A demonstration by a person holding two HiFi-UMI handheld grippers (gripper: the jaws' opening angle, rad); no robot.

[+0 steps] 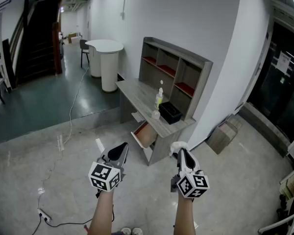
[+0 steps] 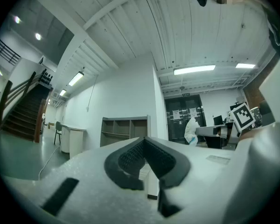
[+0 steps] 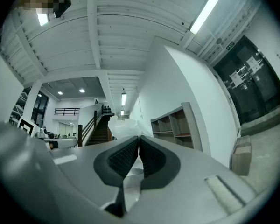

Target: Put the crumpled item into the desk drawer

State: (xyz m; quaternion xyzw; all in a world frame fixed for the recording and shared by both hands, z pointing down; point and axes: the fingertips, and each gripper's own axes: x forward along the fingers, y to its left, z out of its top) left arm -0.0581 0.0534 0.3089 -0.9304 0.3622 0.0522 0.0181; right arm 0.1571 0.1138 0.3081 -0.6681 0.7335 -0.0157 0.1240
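The white crumpled item (image 1: pixel 178 145) is pinched at the tip of my right gripper (image 1: pixel 181 152), which is shut on it. In the right gripper view the item (image 3: pixel 125 127) bulges just past the closed pads (image 3: pixel 130 154). My left gripper (image 1: pixel 123 148) is level with the right one and is shut with nothing in it; its pads (image 2: pixel 130 157) meet at the tips. The grey desk (image 1: pixel 137 94) stands ahead against the wall. Its drawer (image 1: pixel 146 135) hangs pulled out below the near end, just beyond both grippers.
A shelf unit (image 1: pixel 174 72) sits on the desk's back edge, with a black tray (image 1: pixel 170 112) and a bottle (image 1: pixel 159 98) in front of it. A cardboard box (image 1: pixel 224 133) lies to the right. A white round table (image 1: pixel 105 58) stands behind, and a cable (image 1: pixel 71 116) trails across the floor.
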